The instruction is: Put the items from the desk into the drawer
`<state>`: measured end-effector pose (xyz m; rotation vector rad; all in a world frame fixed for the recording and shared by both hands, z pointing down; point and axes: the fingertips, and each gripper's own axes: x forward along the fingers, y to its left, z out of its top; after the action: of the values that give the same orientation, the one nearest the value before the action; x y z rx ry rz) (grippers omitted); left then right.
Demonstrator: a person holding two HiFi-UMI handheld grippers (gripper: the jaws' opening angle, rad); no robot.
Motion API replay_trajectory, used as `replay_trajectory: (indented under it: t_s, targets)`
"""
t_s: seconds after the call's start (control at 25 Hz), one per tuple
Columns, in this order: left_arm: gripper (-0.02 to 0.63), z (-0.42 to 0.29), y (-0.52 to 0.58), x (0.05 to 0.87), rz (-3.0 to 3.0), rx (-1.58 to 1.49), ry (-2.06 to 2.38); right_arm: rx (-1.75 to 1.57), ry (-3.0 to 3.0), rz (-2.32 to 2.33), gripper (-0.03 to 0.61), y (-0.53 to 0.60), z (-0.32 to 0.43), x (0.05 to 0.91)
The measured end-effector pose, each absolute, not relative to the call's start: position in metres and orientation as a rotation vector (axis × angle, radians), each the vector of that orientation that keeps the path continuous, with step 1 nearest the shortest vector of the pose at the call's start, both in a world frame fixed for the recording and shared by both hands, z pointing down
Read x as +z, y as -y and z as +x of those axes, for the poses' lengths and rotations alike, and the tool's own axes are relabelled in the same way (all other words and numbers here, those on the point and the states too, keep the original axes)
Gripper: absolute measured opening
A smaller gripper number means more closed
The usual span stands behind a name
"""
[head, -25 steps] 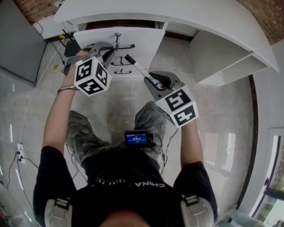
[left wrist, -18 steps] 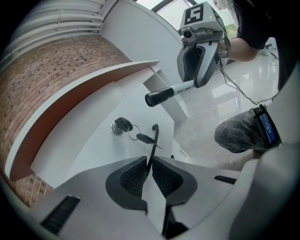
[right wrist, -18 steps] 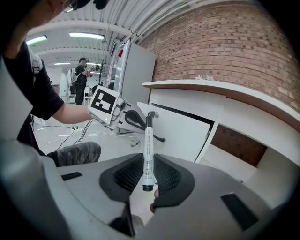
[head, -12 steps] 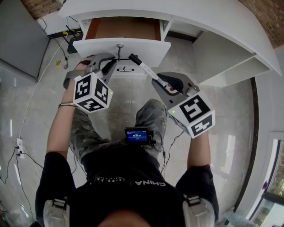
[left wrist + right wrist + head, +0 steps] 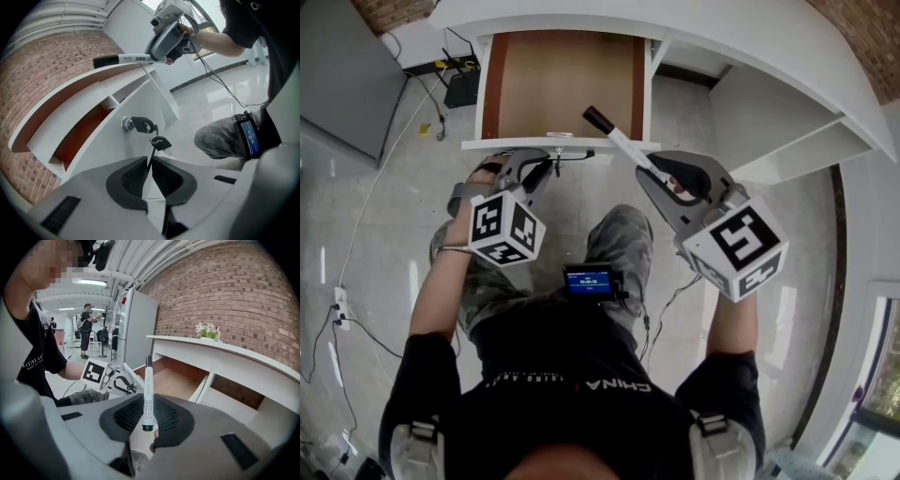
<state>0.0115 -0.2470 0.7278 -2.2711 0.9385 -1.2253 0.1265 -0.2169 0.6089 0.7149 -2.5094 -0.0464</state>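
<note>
The drawer (image 5: 562,84), at 12 o'clock, now stands far out; left hand-held gripper (image 5: 150,163) pinches its key strap (image 5: 152,152); right hand-held gripper (image 5: 147,401) clamps a marker (image 5: 148,385); the surface (image 5: 750,42) hides the drawer's back.

A white marker (image 5: 622,146) with a black cap, slanted, is clamped between the right gripper's (image 5: 654,174) jaws, capped end toward the open white drawer (image 5: 562,84), whose bottom is brown.
</note>
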Motion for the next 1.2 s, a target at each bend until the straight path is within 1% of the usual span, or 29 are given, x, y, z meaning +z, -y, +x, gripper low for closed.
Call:
replay_trajectory:
  t_s: [0.32, 0.68, 0.96, 1.2]
  targets:
    - [0.040, 0.013, 0.244, 0.749, -2.191, -1.189, -0.985, -0.047, 2.516, 0.705, 0.075, 0.223, 0.121, 0.609]
    - [0.040, 0.012, 0.245, 0.748, -2.199, -1.163, -0.992, -0.088, 2.504, 0.667, 0.075, 0.234, 0.111, 0.607]
    - [0.040, 0.011, 0.247, 0.749, -2.199, -1.174, -0.980, -0.290, 2.352, 0.427, 0.075, 0.276, 0.067, 0.601]
    - [0.040, 0.011, 0.248, 0.749, -2.205, -1.175, -0.981, -0.358, 2.204, 0.219, 0.075, 0.306, 0.033, 0.629]
